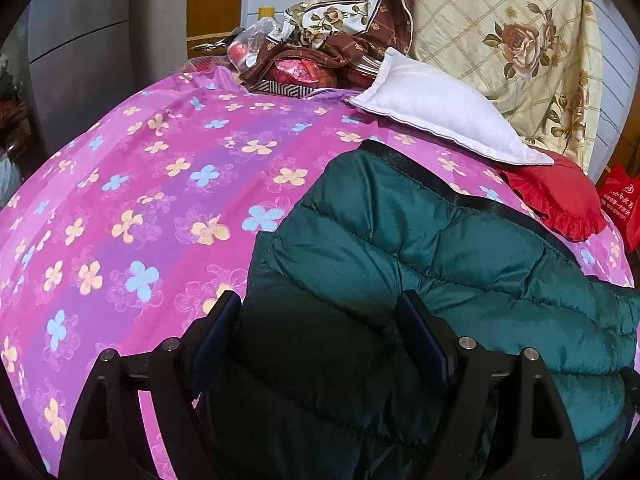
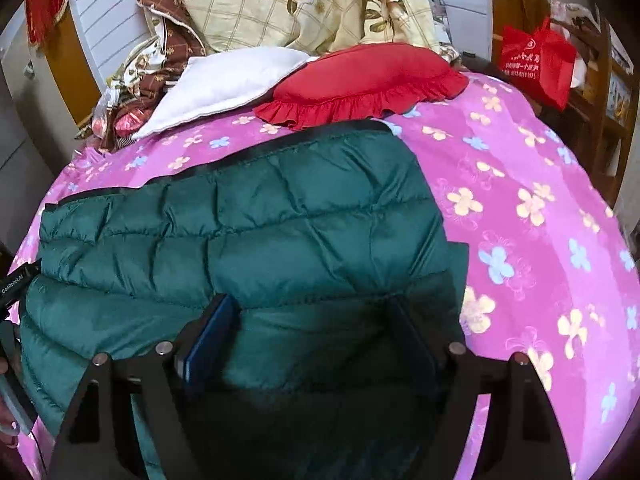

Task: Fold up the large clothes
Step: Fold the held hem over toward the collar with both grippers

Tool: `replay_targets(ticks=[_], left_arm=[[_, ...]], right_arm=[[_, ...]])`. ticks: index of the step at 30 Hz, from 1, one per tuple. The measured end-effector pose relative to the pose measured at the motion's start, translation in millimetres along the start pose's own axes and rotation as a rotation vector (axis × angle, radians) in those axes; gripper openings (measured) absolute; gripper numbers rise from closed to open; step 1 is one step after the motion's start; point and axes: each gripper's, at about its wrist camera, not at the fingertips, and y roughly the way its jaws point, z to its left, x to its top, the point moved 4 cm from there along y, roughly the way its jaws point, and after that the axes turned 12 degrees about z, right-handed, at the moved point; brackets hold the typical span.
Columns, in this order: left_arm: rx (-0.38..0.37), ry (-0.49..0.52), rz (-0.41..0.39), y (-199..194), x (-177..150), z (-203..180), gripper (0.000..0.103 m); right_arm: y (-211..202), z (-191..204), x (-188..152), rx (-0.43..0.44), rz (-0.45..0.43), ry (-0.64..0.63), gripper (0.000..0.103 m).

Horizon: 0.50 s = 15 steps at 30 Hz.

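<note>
Left tongs (image 1: 320, 308): jaws spread wide, both dark fingers (image 1: 218, 332) visible, pointing forward and down. Right tongs (image 2: 312, 316): jaws likewise parted, fingers (image 2: 208, 336) angled forward and down. Neither pair clamps anything.

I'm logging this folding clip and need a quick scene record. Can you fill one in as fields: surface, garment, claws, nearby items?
surface: bed with pink floral sheet
garment: dark green quilted jacket, lying spread on the sheet, black trim along its far edge
left claw: open, fingers either side of the jacket's near part
right claw: open, over the jacket's near edge
nearby items: white pillow and red ruffled pillow beyond the jacket; floral quilt behind them
</note>
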Motion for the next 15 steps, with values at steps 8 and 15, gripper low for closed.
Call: replay_targets(ticks=[8, 15], left_arm=[[-0.012, 0.027, -0.012, -28.3, -12.3, 2.5, 0.063], [-0.029, 0.042, -0.024, -48.2, -27.0, 5.4, 0.063]], right_arm=[[-56.2, 1.8, -20.7, 0.036, -0.060, -0.009, 0.082], [-36.1, -10.7, -40.5, -0.001, 0.017, 0.037, 0.082]])
